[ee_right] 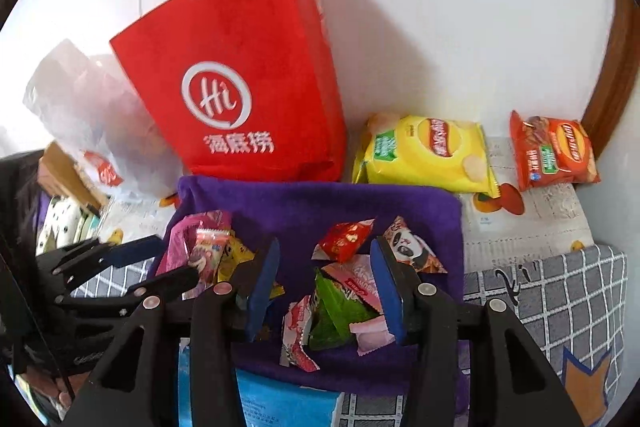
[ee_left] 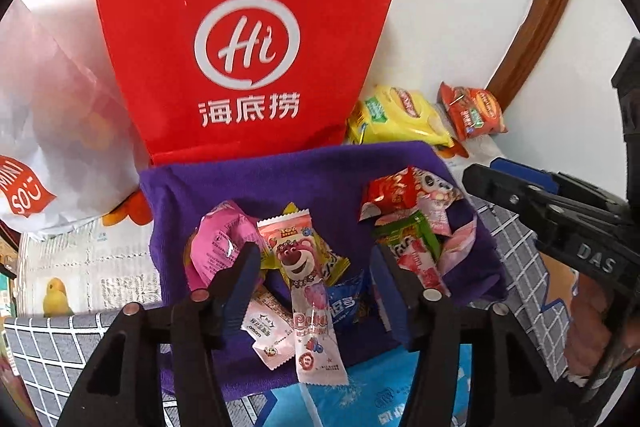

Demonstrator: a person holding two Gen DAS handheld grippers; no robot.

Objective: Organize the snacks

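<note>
- Here, two heaps of small snacks lie on a purple cloth (ee_left: 320, 179) at centre frame: a left heap with a bear lollipop (ee_left: 304, 267), a right heap with a green packet (ee_right: 340, 303).
- The left tool (ee_left: 316, 267) hangs part open over the left heap, gripping nothing.
- The right tool (ee_right: 326, 287) straddles the right heap, jaws apart, apparently empty.
- Sorting looks underway; next, likely close on one wrapper.
- Behind stand a red paper bag (ee_right: 248, 75) and a yellow crisp bag (ee_right: 428, 155); overlapping wrappers may snag.

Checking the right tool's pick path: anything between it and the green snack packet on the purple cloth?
Nothing visible blocks it. The right tool hangs open directly above the green packet on the purple cloth; pink wrappers lie beside and partly under it, not over it.
</note>
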